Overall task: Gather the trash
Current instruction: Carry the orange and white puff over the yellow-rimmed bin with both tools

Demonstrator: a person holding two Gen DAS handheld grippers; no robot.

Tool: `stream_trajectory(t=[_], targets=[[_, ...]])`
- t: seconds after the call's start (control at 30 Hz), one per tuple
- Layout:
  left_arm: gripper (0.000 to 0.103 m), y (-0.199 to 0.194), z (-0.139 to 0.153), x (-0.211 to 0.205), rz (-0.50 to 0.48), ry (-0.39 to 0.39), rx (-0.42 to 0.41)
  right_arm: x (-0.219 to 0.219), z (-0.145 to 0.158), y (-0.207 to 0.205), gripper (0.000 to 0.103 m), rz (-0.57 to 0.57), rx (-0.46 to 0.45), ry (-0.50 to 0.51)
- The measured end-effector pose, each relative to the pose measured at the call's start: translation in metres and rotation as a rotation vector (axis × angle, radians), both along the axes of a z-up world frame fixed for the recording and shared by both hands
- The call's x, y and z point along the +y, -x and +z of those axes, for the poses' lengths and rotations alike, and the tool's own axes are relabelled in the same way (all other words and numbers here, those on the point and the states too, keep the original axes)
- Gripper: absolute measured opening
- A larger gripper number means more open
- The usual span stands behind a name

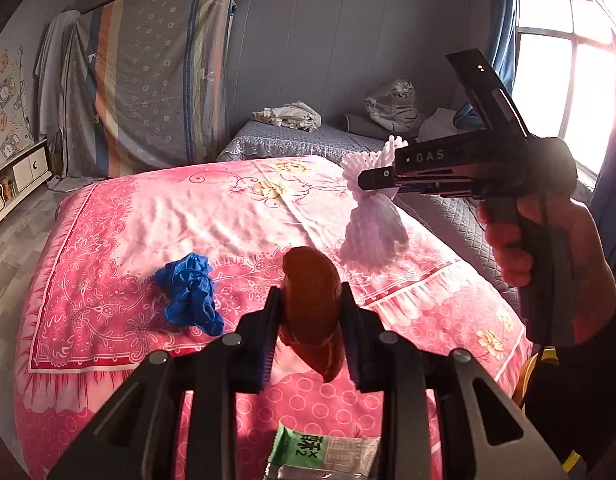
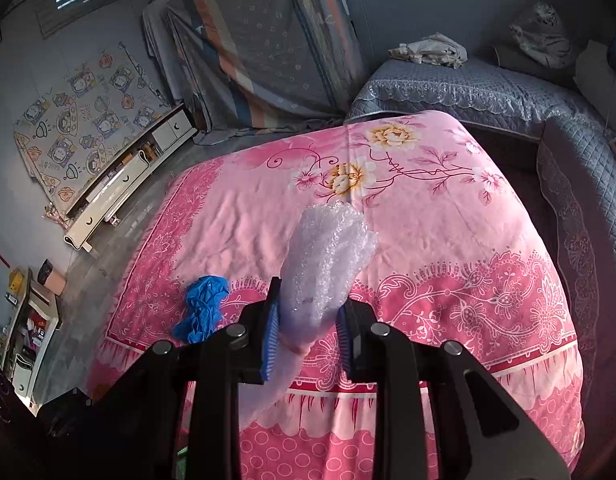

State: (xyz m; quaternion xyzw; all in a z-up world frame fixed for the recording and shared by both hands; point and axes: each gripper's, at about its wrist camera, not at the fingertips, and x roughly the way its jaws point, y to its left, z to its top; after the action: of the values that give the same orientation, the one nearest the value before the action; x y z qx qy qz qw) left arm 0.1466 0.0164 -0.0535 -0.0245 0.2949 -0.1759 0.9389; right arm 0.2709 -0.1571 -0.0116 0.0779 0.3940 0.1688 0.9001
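A curved orange-brown piece of peel (image 1: 310,280) is gripped between the fingers (image 1: 350,320) of the left gripper (image 1: 310,300), which are clenched on both its sides; it is held clear above the bed. A white foam-net sleeve (image 1: 372,216) is grasped at its waist by the right gripper (image 1: 366,184), seen at 2 o'clock in the left wrist view, with the lower part flared out beneath the fingers and the upper frill above them. In the right wrist view the same item (image 2: 324,260) appears as a translucent white bundle pinched between the blue-padded fingers (image 2: 270,332) of that gripper (image 2: 306,320), raised off the bedspread. The handle of the right gripper is held by a person's hand (image 1: 548,252) at 3 o'clock in the left wrist view.

A crumpled blue disposable glove (image 1: 190,292) is lying on the pink floral bedspread (image 1: 168,208), at about 9 o'clock of the peel and apart from both grippers. A green-and-clear snack wrapper (image 1: 320,452) is seen at 6 o'clock, partly hidden under the left gripper's frame.

Beyond the pink bed, at 12 to 2 o'clock, a grey quilted bed (image 1: 300,142) is noted, carrying a heap of pale cloth (image 1: 288,116) and a tiger-print plush (image 1: 394,106). A striped patterned sheet (image 1: 148,88) is draped at 11 o'clock, and a bright window (image 1: 560,72) at 2 o'clock.
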Motion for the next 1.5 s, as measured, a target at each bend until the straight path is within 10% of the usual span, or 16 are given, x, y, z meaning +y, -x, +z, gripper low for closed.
stream_trajectory(t=[0.7, 1.07, 1.5], targets=[[0.027, 0.087, 0.055, -0.13, -0.391, 0.033, -0.177, -0.189, 0.078, 0.245, 0.024, -0.343, -0.254, -0.024], [0.027, 0.112, 0.036, -0.193, -0.557, -0.02, -0.141, -0.24, 0.044, 0.354, 0.024, -0.554, -0.287, 0.025], [0.028, 0.125, -0.027, -0.269, -0.737, -0.145, -0.01, -0.281, -0.033, 0.391, 0.025, -0.691, -0.146, 0.031]])
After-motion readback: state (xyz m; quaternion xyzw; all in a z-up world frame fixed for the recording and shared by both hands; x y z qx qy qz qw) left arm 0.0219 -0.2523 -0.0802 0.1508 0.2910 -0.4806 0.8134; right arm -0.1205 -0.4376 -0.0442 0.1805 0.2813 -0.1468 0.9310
